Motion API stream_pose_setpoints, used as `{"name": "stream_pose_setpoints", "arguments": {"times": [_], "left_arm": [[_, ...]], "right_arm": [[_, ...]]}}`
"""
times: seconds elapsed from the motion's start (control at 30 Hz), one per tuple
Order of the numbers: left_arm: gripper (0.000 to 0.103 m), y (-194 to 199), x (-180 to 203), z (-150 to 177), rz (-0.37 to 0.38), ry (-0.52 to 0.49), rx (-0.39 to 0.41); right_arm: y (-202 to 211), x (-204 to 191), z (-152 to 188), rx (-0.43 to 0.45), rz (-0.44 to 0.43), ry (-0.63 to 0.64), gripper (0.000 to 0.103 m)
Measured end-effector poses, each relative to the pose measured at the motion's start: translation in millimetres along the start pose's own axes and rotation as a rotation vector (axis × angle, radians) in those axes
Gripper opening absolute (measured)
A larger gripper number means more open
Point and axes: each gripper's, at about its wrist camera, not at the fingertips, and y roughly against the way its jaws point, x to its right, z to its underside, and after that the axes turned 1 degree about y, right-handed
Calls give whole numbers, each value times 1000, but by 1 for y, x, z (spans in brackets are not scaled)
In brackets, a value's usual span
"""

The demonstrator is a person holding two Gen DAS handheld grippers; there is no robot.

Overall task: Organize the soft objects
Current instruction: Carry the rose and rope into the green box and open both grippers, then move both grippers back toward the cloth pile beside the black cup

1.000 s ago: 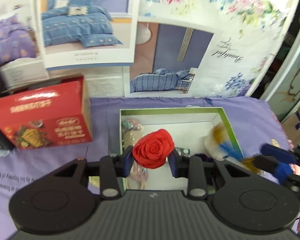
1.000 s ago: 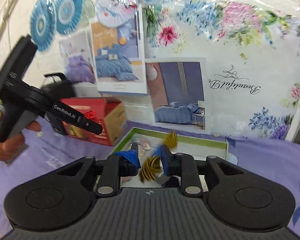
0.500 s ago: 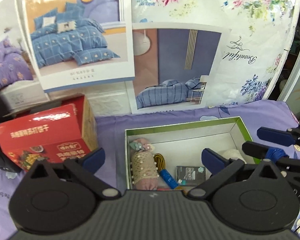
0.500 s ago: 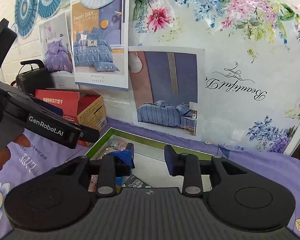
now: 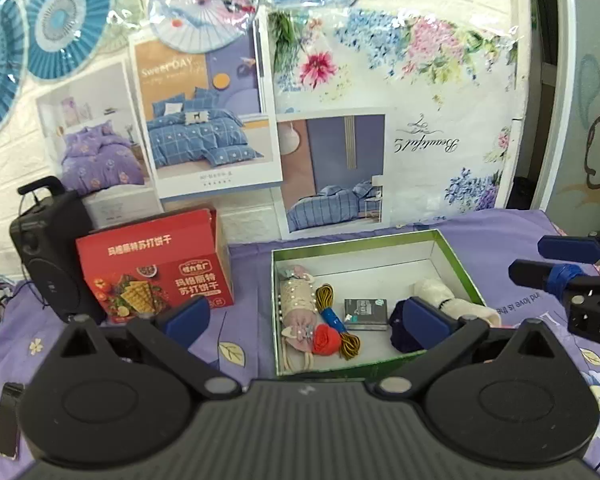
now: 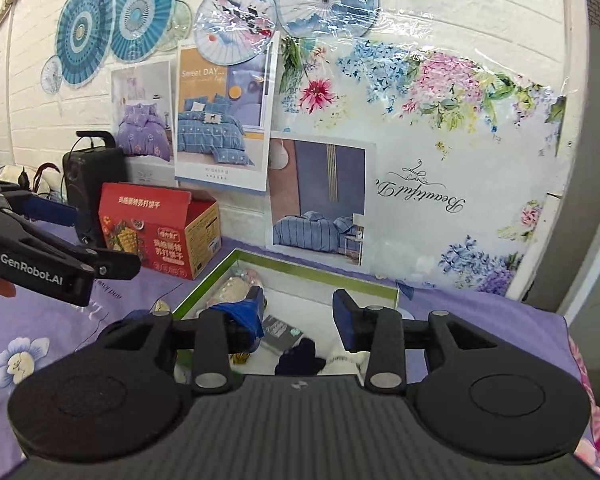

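Rose [image 5: 325, 338] now lay inside the green box [image 5: 456, 264] (cord [image 5: 342, 328] beside it); left gripper [image 5: 306, 318] gaped wide and empty, right gripper [image 6: 298, 314] had just parted, empty too.

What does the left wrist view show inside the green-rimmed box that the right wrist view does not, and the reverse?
Only the left wrist view shows the red fabric rose and the gold cord with a blue wrap, lying beside the pink beaded pouch. Only the right wrist view shows the brown side panel of the red cardboard biscuit box. Both show the green-rimmed white box, the small dark packet, the navy soft bundle and the black speaker.
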Motion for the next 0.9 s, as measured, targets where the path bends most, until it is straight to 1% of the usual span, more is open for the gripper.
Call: {"name": "stream_pose_setpoints", "arguments": {"times": [0.17,0.27,0.37,0.47,0.53,0.63,0.77,0.83,0.9], "left_arm": [[103,36,7,21,-7,6,39],[103,49,11,32,-21,1,53],[103,55,12,43,-40,1,60],[103,58,8,58,-52,6,47],[103,59,-1,72,-62,48,43],[103,61,-19,101,-81,120,24],[103,60,-36,148,-99,173,-30],[103,63,-41,171,-88,194,-48],[103,70,-40,189,-55,185,-62]], "right_arm": [[22,-23,17,-14,30,72,24],[28,-33,27,-21,25,86,25],[34,-37,39,-4,26,54,26],[37,-34,56,0,13,-6,28],[41,-35,77,12,23,-56,28],[43,-39,114,-3,68,-115,29],[53,-49,168,-20,95,-224,29],[61,-54,189,-8,103,-279,30],[68,-62,204,-9,81,-296,30]]}}
